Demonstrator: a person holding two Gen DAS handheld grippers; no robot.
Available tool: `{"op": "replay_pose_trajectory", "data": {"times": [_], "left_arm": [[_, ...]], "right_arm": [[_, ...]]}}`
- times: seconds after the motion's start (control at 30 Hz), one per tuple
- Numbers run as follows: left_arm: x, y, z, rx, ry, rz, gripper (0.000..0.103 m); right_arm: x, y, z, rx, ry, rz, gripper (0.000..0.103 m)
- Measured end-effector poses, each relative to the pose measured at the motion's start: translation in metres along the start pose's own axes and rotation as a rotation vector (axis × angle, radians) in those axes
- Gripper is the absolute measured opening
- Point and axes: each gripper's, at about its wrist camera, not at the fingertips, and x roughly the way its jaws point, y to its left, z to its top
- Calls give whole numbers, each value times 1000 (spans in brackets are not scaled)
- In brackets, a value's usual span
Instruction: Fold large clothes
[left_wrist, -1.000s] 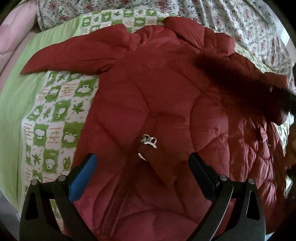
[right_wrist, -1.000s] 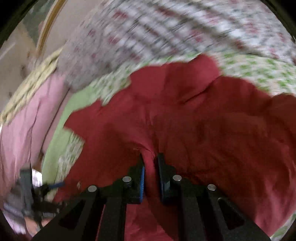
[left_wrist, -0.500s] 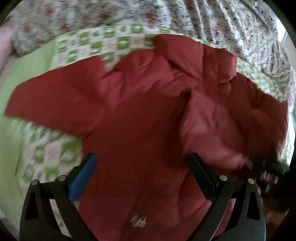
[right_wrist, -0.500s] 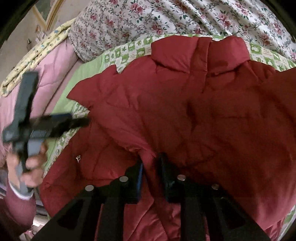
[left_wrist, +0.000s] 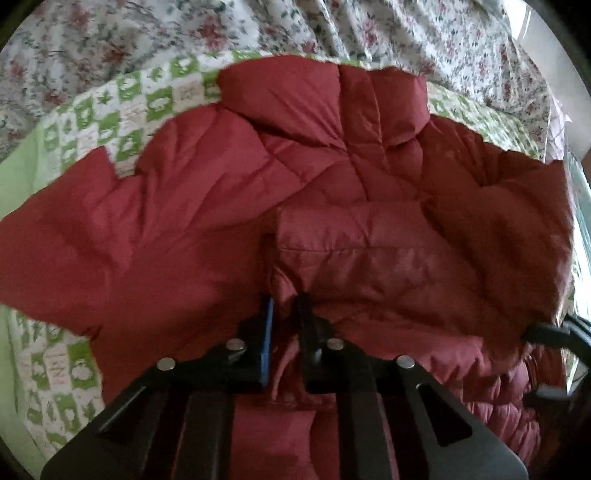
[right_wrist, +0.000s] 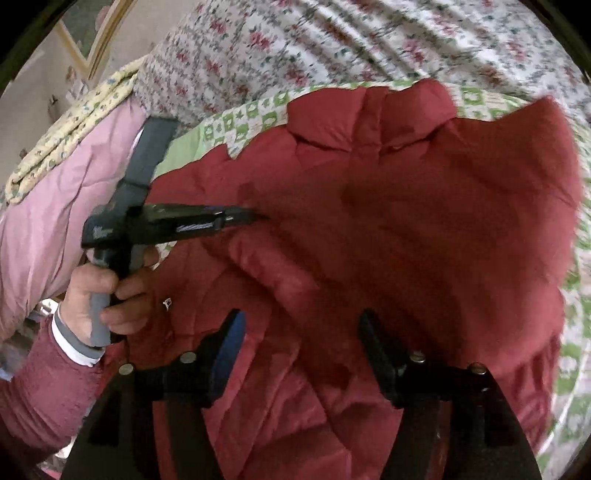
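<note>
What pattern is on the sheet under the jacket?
Green-and-white checks, clearest in the left wrist view.

The left gripper (left_wrist: 285, 314) pinches a fold of the red quilted jacket (left_wrist: 221, 221) on the green-checked quilt (left_wrist: 122, 99).

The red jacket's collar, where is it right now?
In the left wrist view the collar lies at the top middle of the red jacket, against the green checked quilt, just below the flowery sheet.
</note>
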Motion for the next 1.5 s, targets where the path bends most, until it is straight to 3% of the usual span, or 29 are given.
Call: {"op": "replay_pose_trajectory", "data": {"times": [0.13,0.27,0.4,0.57,0.67,0.83,0.9,0.93,1.03,1.1,1.2,1.27,1.37,1.5], "left_arm": [[-19,25,-13,-36,-38,49,7],[-34,57,-27,-103,-85,144,7],[-34,80,-35,-170,-90,136,7],[-40,83,-34,-194,-152,128,7],[-26,82,-31,-177,-133,156,7],[-10,73,-37,-131,-118,199,9],[-8,71,-40,-117,-121,207,9],[-8,71,-41,-115,-123,202,9],[-10,66,-41,-105,-128,180,9],[-10,58,-40,-81,-132,194,9],[3,52,-38,-61,-100,236,11],[6,53,-40,-65,-95,243,11],[-7,63,-45,-107,-95,212,14],[-42,76,-53,-160,-166,184,14]], "right_arm": [[-23,-16,-2,34,-60,-53,66],[-39,-40,-1,91,-108,-114,67],[-40,-66,6,146,-123,-184,67],[-30,-93,20,196,-131,-275,69],[-15,-112,34,230,-125,-305,74],[27,-142,47,301,-59,-260,75],[37,-145,45,296,-50,-258,65],[37,-145,44,292,-52,-270,46],[13,-139,44,283,-119,-311,22],[2,-136,44,267,-150,-342,19],[19,-139,44,258,-87,-362,21],[36,-145,39,255,-32,-350,38],[23,-148,34,310,-61,-313,45],[-14,-141,27,324,-157,-317,47]]}}
